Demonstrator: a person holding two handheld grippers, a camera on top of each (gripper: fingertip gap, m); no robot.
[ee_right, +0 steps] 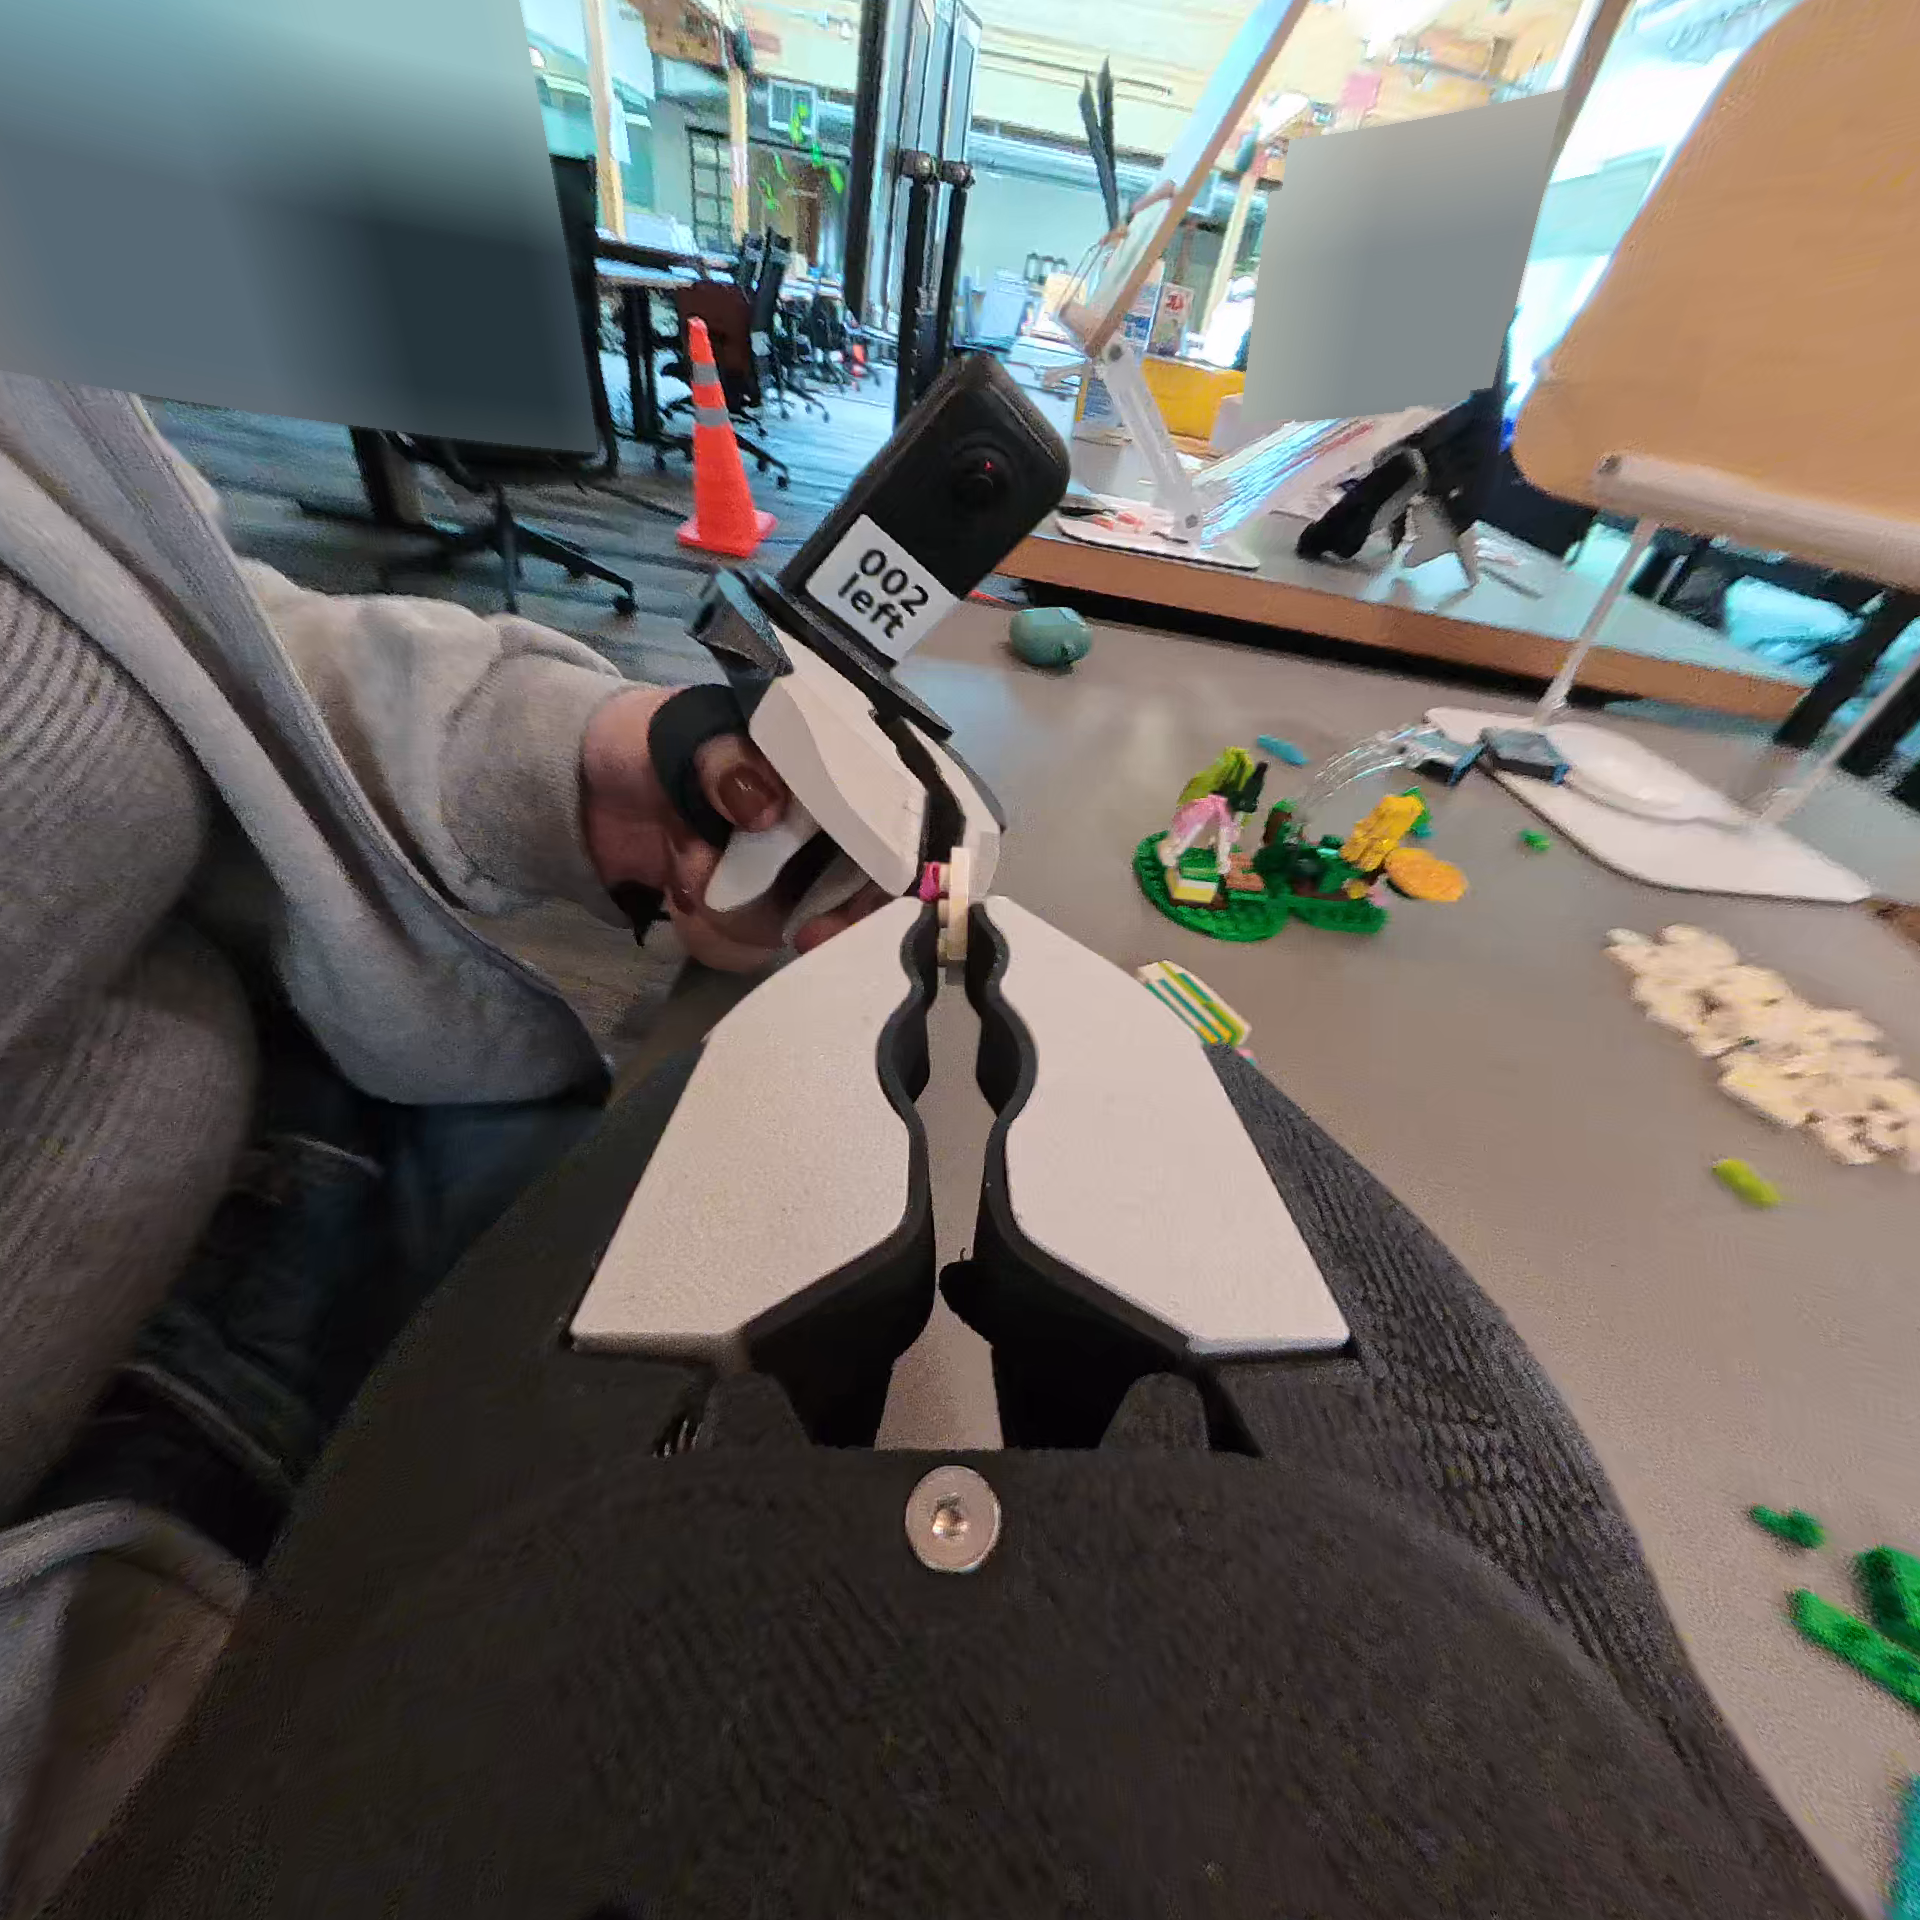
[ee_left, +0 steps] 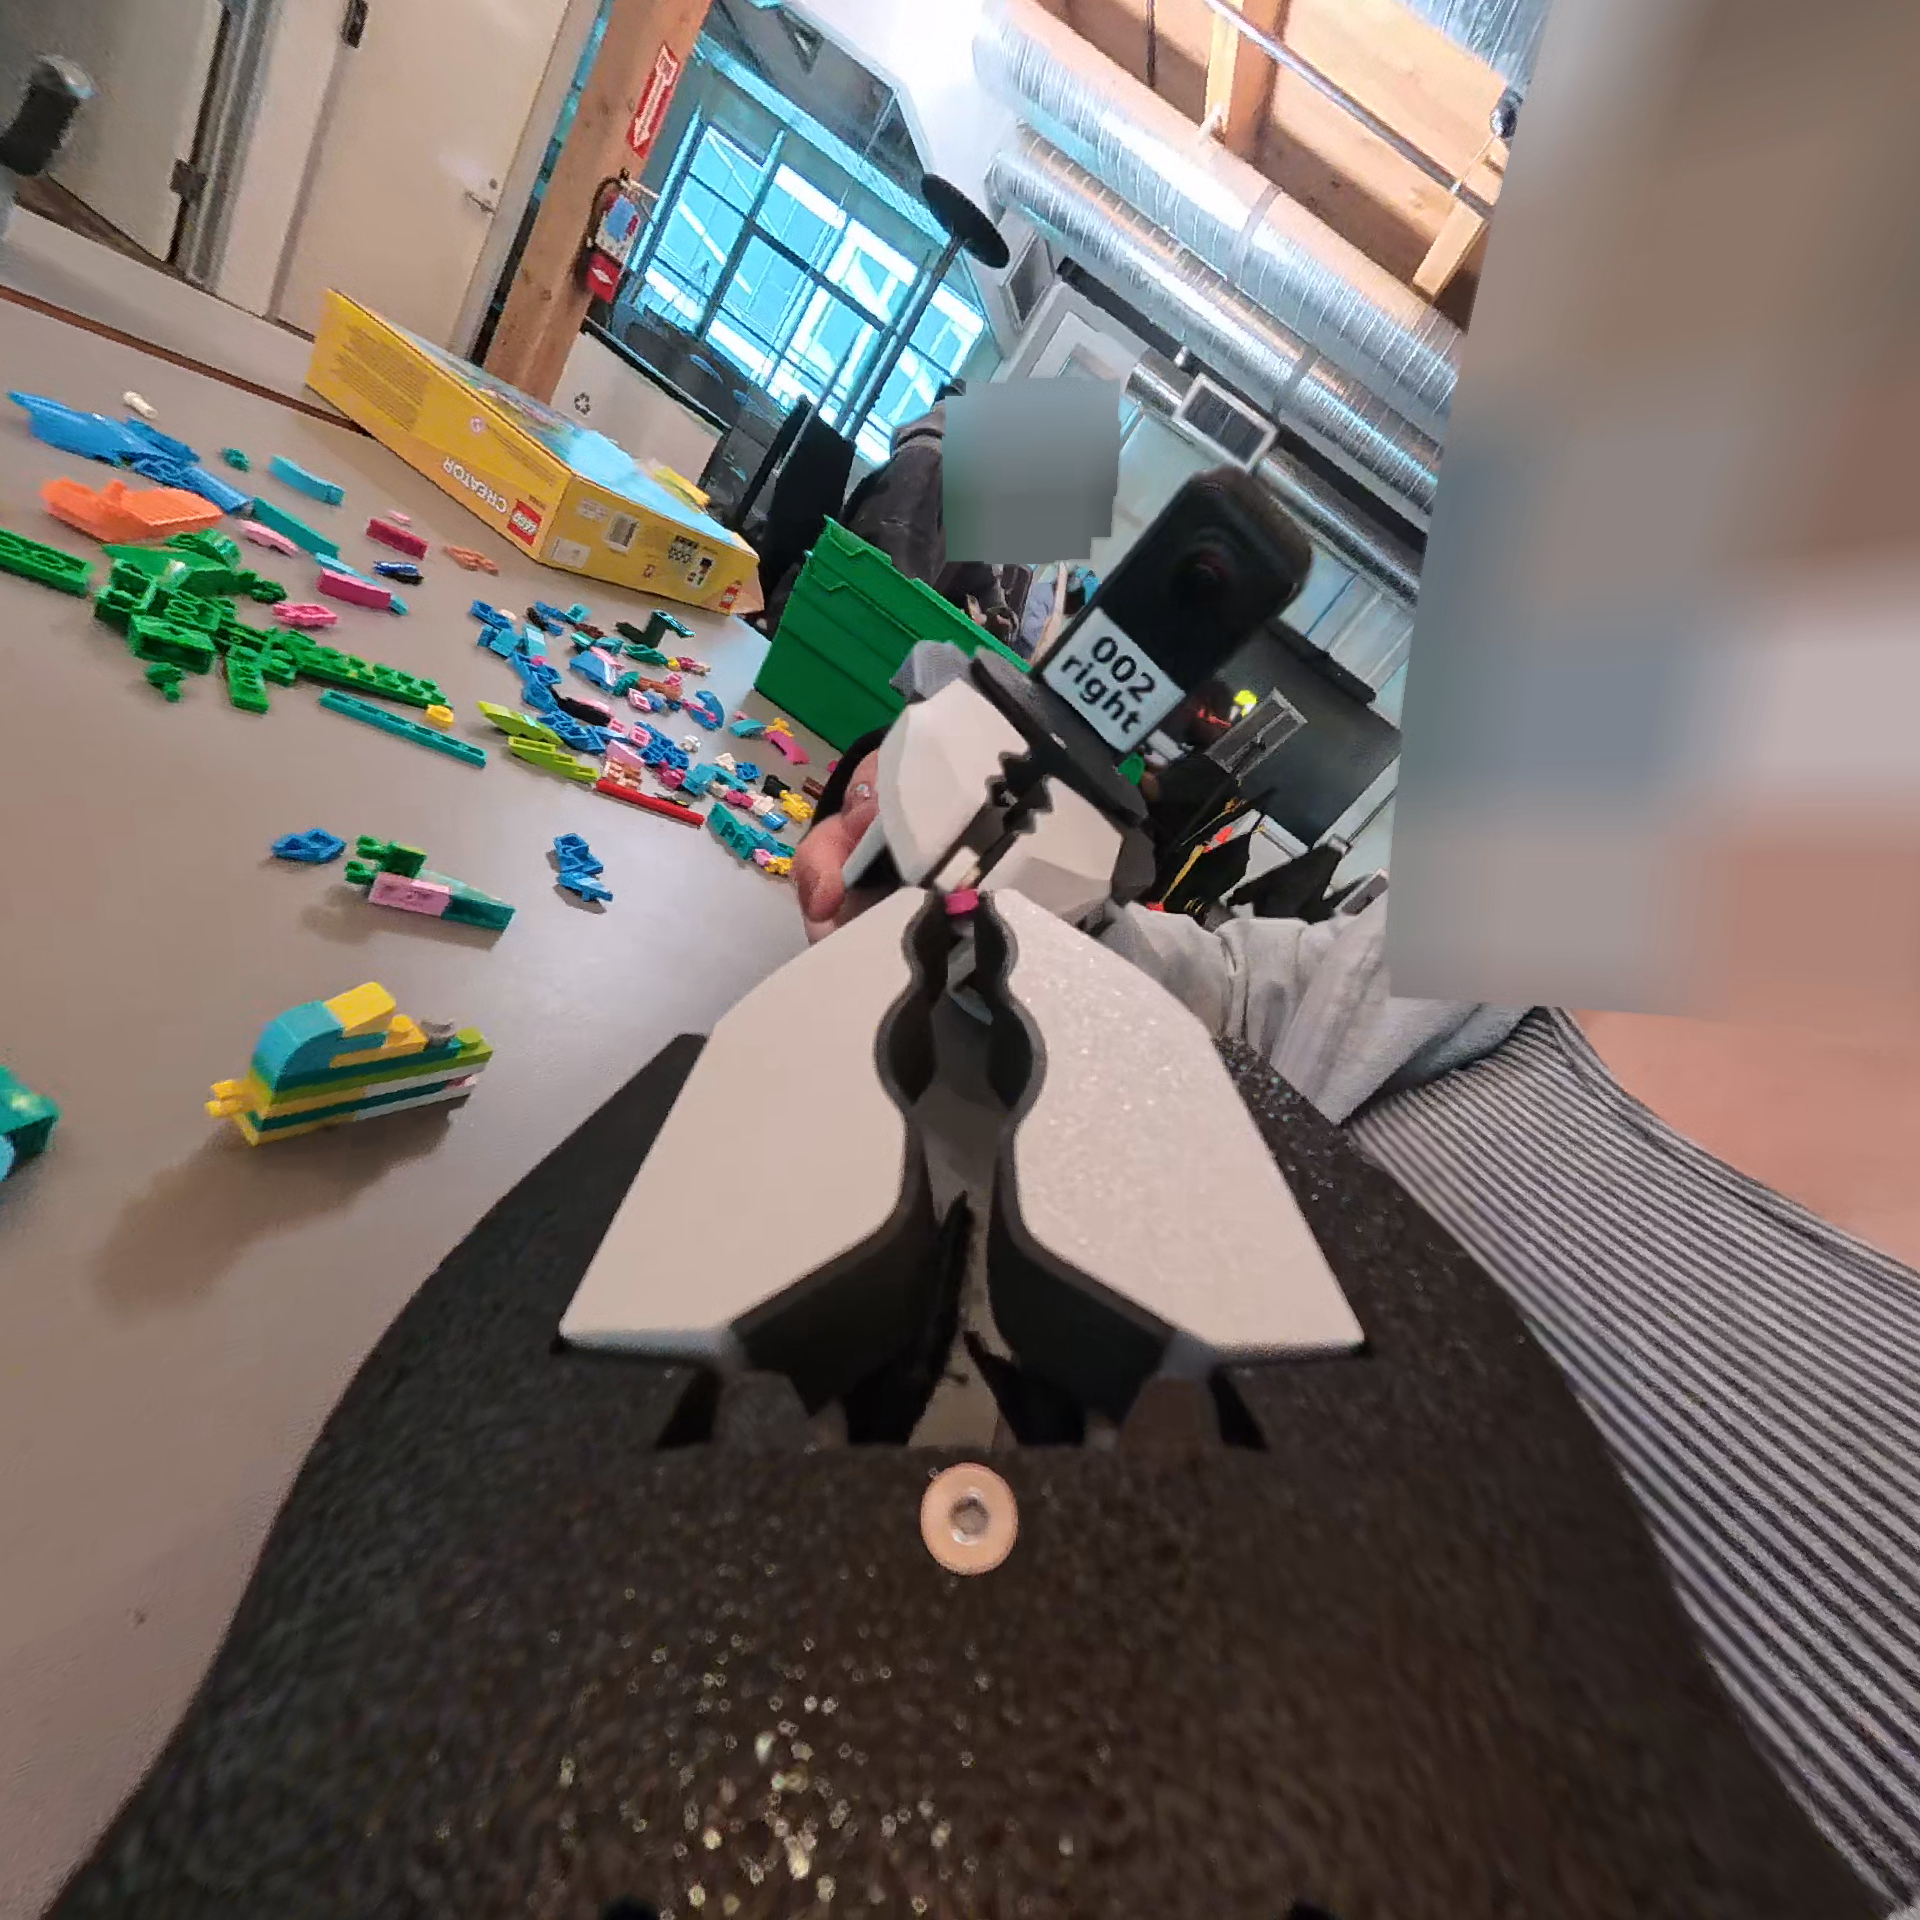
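Where the two grippers meet tip to tip above the near edge of the table (ee_right: pixel 1403 1091), everything turns on a very small gap. The right gripper (ee_right: pixel 951 935) is all but shut, its dark pads pinching a thin cream plate (ee_right: pixel 953 914) edge-on, so that the plate stands upright between the fingertips with its long axis running up out of them. Just beyond, the left gripper (ee_right: pixel 940 878) comes down at a slant from the upper left, also nearly shut, with a tiny pink piece (ee_right: pixel 928 881) at its tip. That pink piece lies against the left face of the cream plate, touching or very nearly so; whether the two are joined I cannot tell.

From the left wrist view the same meeting shows reversed: the left gripper (ee_left: pixel 958 914) has the pink piece (ee_left: pixel 958 902) nipped at its very tips, and the right gripper (ee_left: pixel 971 868) reaches in from above and beyond, so each tool points nearly straight at the other. Neither is nearer; they meet at the one spot. A bare hand (ee_left: pixel 836 862) shows behind the right gripper.

Farther out on the table, well apart from the tips, are a small striped brick boat (ee_left: pixel 348 1065), a pink-and-teal piece (ee_left: pixel 436 899), then a wide scatter of loose bricks (ee_left: pixel 623 707) and a yellow box (ee_left: pixel 520 468). On the other side stand a green garden model (ee_right: pixel 1288 862) and a patch of cream pieces (ee_right: pixel 1766 1039).
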